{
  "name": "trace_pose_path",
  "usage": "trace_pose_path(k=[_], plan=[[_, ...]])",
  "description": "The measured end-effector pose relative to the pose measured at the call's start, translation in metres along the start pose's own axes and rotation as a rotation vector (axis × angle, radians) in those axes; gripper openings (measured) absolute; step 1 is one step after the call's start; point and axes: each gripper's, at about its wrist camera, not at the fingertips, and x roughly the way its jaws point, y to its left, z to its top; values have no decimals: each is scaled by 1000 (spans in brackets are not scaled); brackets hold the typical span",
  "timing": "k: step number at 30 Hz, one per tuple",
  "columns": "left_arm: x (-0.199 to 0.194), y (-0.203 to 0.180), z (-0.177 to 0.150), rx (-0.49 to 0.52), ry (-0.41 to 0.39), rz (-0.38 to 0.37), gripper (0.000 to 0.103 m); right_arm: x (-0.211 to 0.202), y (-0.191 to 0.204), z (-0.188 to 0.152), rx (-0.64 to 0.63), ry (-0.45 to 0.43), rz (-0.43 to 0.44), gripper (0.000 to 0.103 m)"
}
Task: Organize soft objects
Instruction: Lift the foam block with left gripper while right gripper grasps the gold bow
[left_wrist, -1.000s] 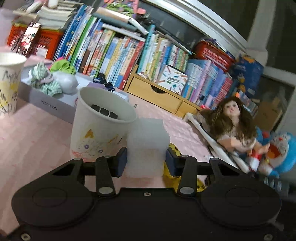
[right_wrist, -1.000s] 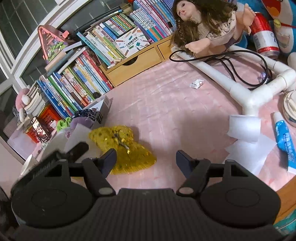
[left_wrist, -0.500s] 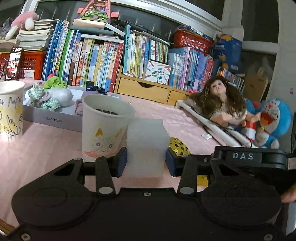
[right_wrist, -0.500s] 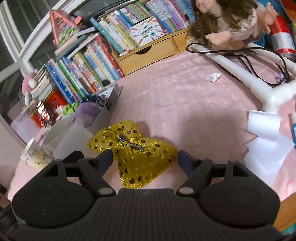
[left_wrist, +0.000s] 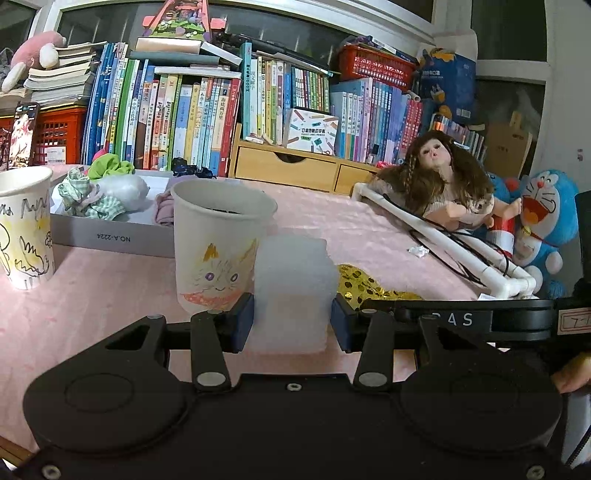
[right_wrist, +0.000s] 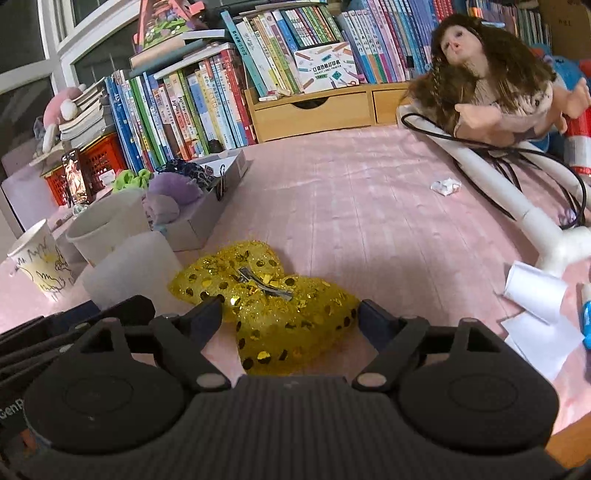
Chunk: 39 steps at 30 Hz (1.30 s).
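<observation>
Gray box (left_wrist: 110, 238) label: "NO.A-2224", upside down

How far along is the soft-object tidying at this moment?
Done: several soft items already sit in the grey box. In hand: the left tongs grip a white foam block beside the cat cup; the right tongs, open, straddle the gold sequin bow. Left: storing both.
</observation>
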Motion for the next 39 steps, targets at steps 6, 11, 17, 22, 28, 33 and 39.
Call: trace_pose_path(k=[6,11,17,22,28,33,39], plan=[[-1,2,-2,9,-5,-4,44,-4,5,-6,-18,-42,-12,77],[2,3,-3,15,2,2,49,-8,7,-15,-10,-96,-14,68],[8,2,-3,2,-6,14,58,-11,10,-27,-2,-159,-23,62],[13,3,-2,-13,-7,19,59,-14,10,-36,38,-211,-30,57],[14,4,-1,-18,-12,-3,51,-18,9,-41,69,-249,-27,54],[16,3,0,-10,-3,-19,45,-21,13,-42,61,-259,-40,53],[10,1,3,8,-26,-26,44,-23,14,-41,76,-268,-52,53]])
